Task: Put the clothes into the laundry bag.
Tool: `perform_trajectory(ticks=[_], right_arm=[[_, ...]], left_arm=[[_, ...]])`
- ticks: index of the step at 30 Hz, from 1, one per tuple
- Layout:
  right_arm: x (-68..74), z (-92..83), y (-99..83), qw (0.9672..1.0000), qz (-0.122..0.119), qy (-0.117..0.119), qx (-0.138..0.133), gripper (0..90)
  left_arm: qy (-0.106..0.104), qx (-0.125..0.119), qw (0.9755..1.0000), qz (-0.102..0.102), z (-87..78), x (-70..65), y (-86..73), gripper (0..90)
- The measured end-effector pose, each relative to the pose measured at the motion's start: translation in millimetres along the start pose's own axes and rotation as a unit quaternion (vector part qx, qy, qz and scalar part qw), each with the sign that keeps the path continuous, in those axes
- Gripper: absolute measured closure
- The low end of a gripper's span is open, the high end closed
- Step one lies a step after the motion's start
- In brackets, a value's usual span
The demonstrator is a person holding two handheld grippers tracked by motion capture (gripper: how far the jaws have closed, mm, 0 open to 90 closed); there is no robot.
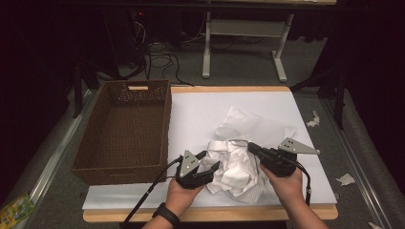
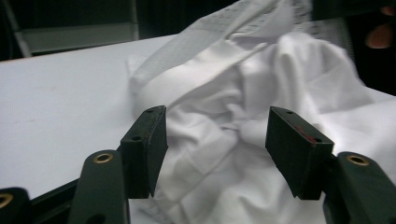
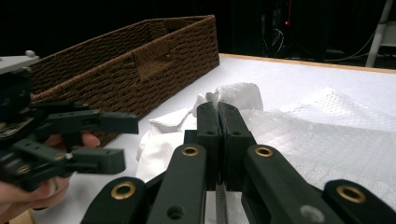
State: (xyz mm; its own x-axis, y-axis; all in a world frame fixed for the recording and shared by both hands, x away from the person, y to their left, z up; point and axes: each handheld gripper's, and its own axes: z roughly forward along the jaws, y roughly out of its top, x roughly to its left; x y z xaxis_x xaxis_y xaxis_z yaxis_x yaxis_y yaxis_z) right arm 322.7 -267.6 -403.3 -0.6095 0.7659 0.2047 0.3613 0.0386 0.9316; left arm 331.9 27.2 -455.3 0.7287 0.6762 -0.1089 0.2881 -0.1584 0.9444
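A crumpled white cloth (image 1: 236, 167) (image 2: 224, 84) lies at the front middle of the white table top (image 1: 200, 109). My left gripper (image 1: 211, 160) (image 2: 219, 140) is at the cloth's left side, open, its pads on either side of a fold without pressing it. My right gripper (image 1: 250, 146) (image 3: 218, 109) is shut on the cloth's upper right edge, and a bunch of the cloth (image 3: 238, 95) sticks out past its tips. The right gripper view also has the left gripper (image 3: 128, 142), its jaws apart.
A brown woven basket (image 1: 119, 174) (image 3: 140, 60) stands along the table's left side, close to my left hand. A flat textured white sheet (image 1: 248, 124) (image 3: 327, 140) lies behind the cloth. Paper scraps (image 1: 346, 179) lie on the floor to the right, and a desk frame (image 1: 243, 28) stands beyond the table.
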Motion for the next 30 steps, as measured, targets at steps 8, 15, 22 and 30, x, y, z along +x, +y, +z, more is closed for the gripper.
perform_trajectory(ticks=[8, 15, 22, 30], right_arm=[[0.1, -0.4, -0.1, 1.0, 0.001, 0.0, -0.001, 89.3], [-0.5, -0.1, -0.3, 1.0, 0.002, -0.001, 0.0, 89.4], [-0.4, 0.2, -0.5, 1.0, 0.001, -0.001, 0.001, 89.4], [-0.2, 1.6, -0.6, 1.0, 0.002, 0.0, 0.002, 89.4]], left_arm=[[0.036, 0.019, 0.9991, -0.01, 22.0, 7.7, -2.6, 36.4], [0.032, 0.024, 0.9984, -0.04, 31.0, 14.2, 0.1, 60.3], [0.039, 0.015, 0.9989, -0.019, 29.7, 8.2, 6.3, 85.8], [0.007, -0.008, 0.9999, 0.003, 14.9, -12.7, 9.6, 86.5]])
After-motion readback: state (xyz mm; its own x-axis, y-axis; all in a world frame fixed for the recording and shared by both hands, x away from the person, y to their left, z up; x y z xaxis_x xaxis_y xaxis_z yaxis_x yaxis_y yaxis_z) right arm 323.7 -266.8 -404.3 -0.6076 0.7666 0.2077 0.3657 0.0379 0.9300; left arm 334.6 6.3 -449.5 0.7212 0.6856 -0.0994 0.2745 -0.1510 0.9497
